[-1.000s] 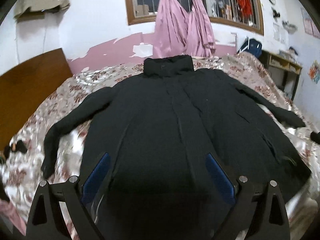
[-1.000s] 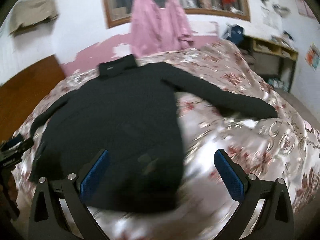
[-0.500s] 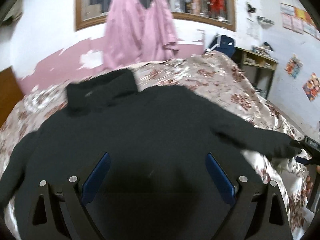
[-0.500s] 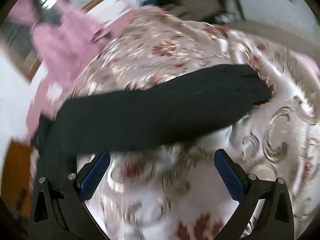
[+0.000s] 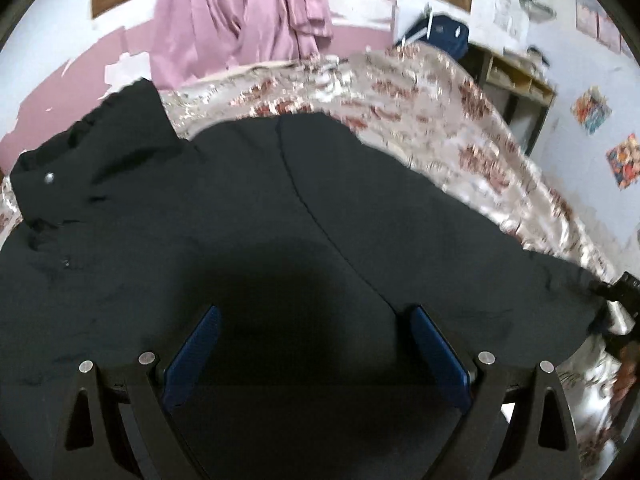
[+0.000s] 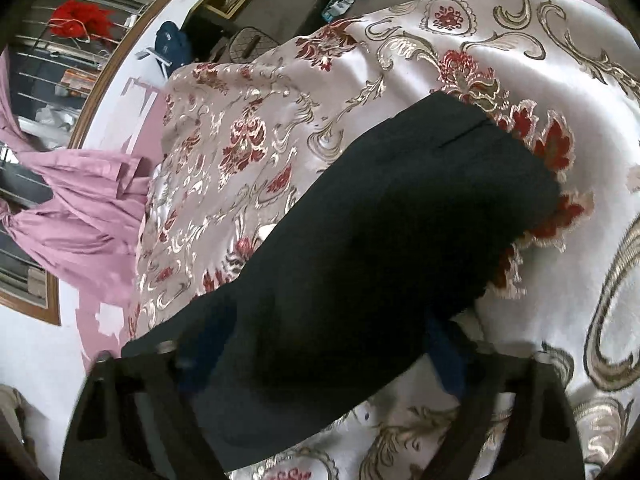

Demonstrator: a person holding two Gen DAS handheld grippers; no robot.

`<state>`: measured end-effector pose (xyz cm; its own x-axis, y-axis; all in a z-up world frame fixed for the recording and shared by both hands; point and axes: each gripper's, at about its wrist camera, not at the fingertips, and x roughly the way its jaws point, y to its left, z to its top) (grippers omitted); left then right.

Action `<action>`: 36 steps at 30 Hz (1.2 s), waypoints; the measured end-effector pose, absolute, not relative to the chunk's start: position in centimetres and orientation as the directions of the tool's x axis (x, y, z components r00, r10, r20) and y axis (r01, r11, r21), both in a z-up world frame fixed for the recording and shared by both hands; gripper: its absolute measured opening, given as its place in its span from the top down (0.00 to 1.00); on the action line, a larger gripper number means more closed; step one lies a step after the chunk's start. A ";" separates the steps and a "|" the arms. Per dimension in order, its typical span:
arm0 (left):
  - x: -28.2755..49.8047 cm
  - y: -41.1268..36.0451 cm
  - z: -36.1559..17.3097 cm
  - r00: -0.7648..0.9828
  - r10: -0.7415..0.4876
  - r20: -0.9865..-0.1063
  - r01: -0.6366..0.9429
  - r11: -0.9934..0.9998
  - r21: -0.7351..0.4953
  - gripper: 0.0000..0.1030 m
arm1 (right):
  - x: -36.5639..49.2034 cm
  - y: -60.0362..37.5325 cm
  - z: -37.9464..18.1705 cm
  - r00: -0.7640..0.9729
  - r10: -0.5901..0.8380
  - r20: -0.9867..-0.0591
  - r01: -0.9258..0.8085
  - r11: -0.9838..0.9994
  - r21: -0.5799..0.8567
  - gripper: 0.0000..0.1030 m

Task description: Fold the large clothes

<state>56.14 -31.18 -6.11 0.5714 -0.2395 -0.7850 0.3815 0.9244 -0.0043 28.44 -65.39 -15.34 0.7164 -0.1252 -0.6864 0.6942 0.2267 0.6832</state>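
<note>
A: Lying flat on the bed (image 6: 500, 40), the coat (image 5: 280, 220) looks soft, bulky.

B: Right gripper (image 6: 320, 360), jaws just closing, straddles the sleeve (image 6: 400, 220); grip there. Left gripper (image 5: 316, 344) gapes empty.

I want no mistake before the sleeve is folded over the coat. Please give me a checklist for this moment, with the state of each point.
1. Sleeve lies between the jaws of the right tool, which have just been closing: ok.
2. Pads press firmly on the sleeve: cannot tell, blurred.
3. Left tool open, holding nothing: ok.
4. Coat spread flat on the bedspread: ok.
5. Cuff has nothing lying on it: ok.
</note>
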 end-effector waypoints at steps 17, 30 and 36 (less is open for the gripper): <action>50.6 -15.3 0.8 0.631 -0.290 -0.720 0.292 0.948 -0.127 0.08 | 32.2 -55.4 6.5 0.872 -0.301 -0.386 0.458 0.783 0.422 0.94; 43.0 7.0 2.1 0.661 -0.332 -0.673 0.105 0.929 -0.355 0.08 | 38.4 -21.6 12.3 0.912 0.143 -0.385 -0.253 0.934 -0.253 0.94; 41.3 11.1 -2.0 0.627 -0.448 -0.637 0.084 0.852 -0.516 0.08 | 37.4 -11.8 4.2 0.764 0.231 -0.602 -0.465 0.844 -0.267 0.88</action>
